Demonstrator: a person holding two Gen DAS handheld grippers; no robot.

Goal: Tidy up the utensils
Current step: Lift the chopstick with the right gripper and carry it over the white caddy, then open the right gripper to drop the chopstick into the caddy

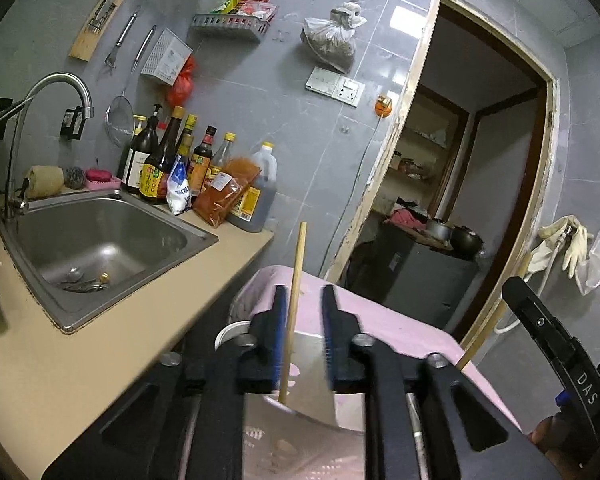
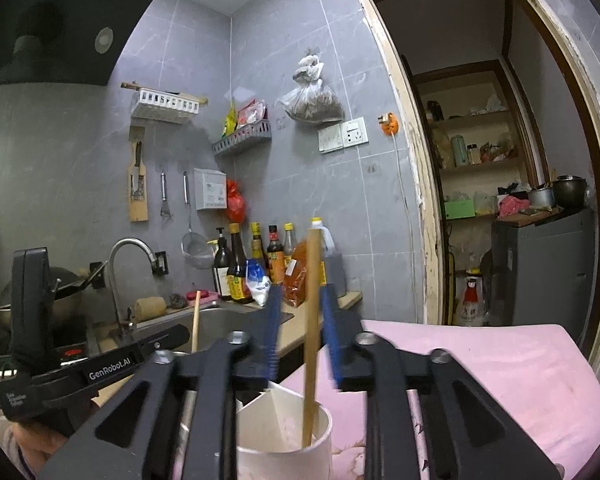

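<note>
My left gripper (image 1: 305, 292) is open; a wooden chopstick (image 1: 294, 300) stands between its fingers, leaning by the left pad, its lower end in a white divided utensil holder (image 1: 312, 364). My right gripper (image 2: 298, 292) is open around a second wooden chopstick (image 2: 311, 332), which stands upright in the white holder (image 2: 288, 436), loose between the blue pads. The holder sits on a pink cloth-covered surface (image 2: 500, 364). The left gripper's chopstick also shows in the right wrist view (image 2: 196, 320), with the left gripper body (image 2: 100, 364) to the left.
A steel sink (image 1: 100, 240) with utensils in its drain lies at the left in a beige counter (image 1: 80, 360). Sauce bottles (image 1: 188, 168) stand behind it. A doorway (image 1: 480, 160) opens at the right. The right gripper's body (image 1: 556, 352) is at the far right.
</note>
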